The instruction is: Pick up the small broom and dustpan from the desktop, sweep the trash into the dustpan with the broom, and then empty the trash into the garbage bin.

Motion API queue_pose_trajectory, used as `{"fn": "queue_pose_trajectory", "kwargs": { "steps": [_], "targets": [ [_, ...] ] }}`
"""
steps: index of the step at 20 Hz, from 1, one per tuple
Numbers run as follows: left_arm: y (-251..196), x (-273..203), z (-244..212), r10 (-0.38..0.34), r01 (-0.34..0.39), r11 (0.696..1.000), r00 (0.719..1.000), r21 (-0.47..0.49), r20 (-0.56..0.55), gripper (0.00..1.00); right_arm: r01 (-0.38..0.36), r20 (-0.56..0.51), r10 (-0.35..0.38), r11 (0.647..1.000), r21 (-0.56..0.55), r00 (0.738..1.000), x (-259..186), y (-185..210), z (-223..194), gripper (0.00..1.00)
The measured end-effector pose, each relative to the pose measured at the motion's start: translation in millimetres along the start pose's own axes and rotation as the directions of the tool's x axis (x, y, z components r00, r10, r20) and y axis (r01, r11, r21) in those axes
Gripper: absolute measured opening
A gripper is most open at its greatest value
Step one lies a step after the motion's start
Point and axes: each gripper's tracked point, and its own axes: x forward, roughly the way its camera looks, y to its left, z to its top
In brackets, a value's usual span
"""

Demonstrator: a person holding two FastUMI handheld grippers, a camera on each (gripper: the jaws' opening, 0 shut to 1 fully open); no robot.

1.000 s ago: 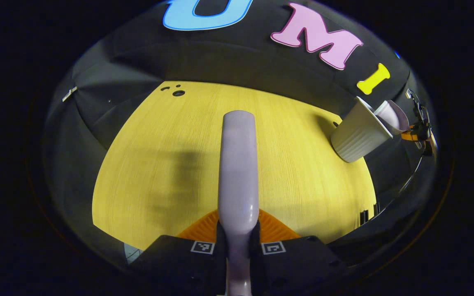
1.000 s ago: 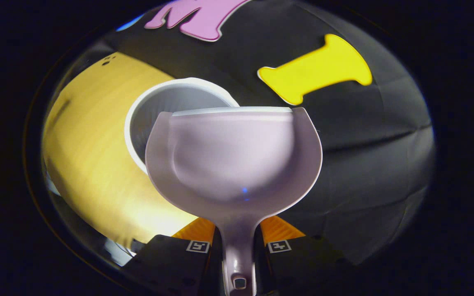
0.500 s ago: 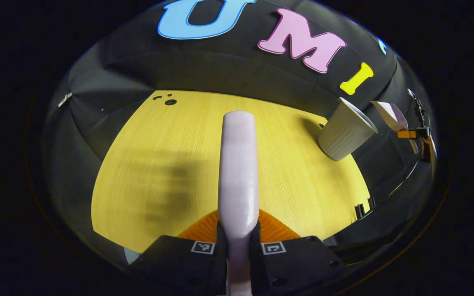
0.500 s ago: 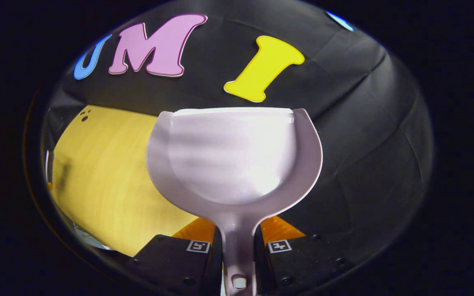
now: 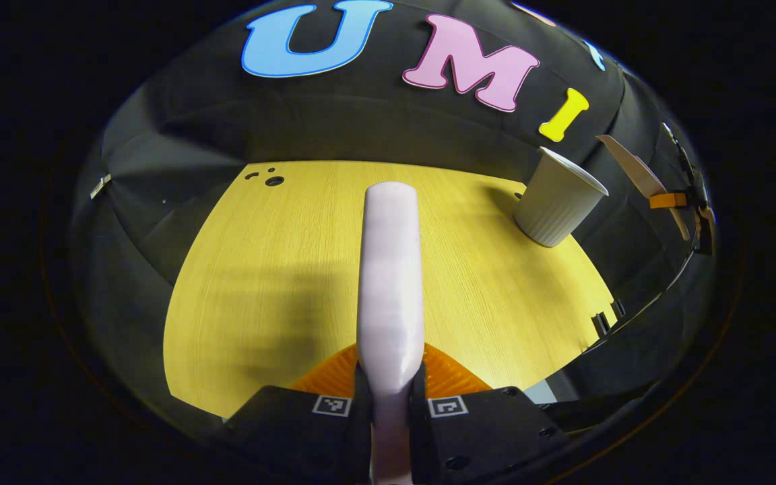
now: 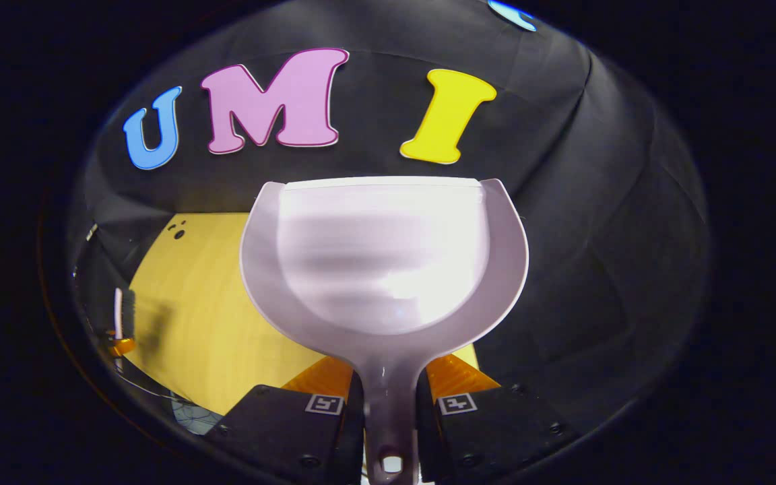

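the small broom [image 5: 390, 269] stands out ahead of the left hand-held gripper [image 5: 390, 387], its pale handle running straight up the middle of the left gripper view; both fingers press on the handle's lower end, so the left hand-held gripper is clenched around the broom. the broom hangs above the yellow wooden counter [image 5: 280, 269], with a soft shadow on the wood to its left. in the right gripper view the same broom [image 6: 122, 313] shows far off at the left edge, dark bristles facing the counter.

the dustpan [image 6: 383, 259] is gripped by its stem in the right hand-held gripper [image 6: 390, 404], both fingers pressing on the stem, the pan held up with its open front edge at the top of the scoop and the inside of the pan looking bare and glossy. behind it lie the counter [image 6: 192, 316] and the black cloth wall. in the left gripper view the dustpan [image 5: 634, 175] appears edge-on at the far right, above and just beside the garbage bin, not over its mouth.

the garbage bin [image 5: 556, 205], a pale ribbed cup-shaped bin, stands on the counter's far right corner, near the wall. a few small dark holes [image 5: 272, 180] mark the counter's far left corner.
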Motion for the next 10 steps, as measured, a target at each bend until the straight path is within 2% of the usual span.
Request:
{"fn": "queue_pose_trajectory", "kwargs": {
  "steps": [3,5,6,7,9,10],
  "targets": [
    [-5.9,2.9,-13.3,-0.016,0.016,1.0,1.0,-0.016,-0.011,0.27,-0.103,-0.033,0.105,0.993,0.059,0.994,3.0,44.6,-25.1,0.36],
    [-10.5,5.7,-20.9,-0.023,0.023,1.0,0.999,-0.018,-0.022,0.27,-0.126,-0.059,0.128,0.991,0.033,0.99,7.6,65.5,-45.2,0.36],
    [-10.7,8.3,-25.5,-0.022,0.022,1.0,0.999,-0.018,-0.03,0.29,-0.139,-0.08,0.14,0.99,0.018,0.987,9.5,76.8,-57.7,0.32],
    [-11.8,11.4,-29.3,-0.021,0.02,1.0,0.999,-0.018,-0.04,0.26,-0.157,-0.101,0.157,0.988,0.006,0.982,12.3,87.6,-68.8,0.36],
    [-12.7,17.0,-35.4,-0.012,0.011,1.0,0.998,-0.017,-0.056,0.27,-0.206,-0.144,0.203,0.978,-0.009,0.969,18.0,113.8,-92.9,0.36],
    [-13.7,20.9,-38.3,-0.01,0.009,1.0,0.998,-0.019,-0.067,0.27,-0.227,-0.166,0.221,0.974,-0.019,0.961,22.5,125.5,-103.3,0.32]
  ]
}}
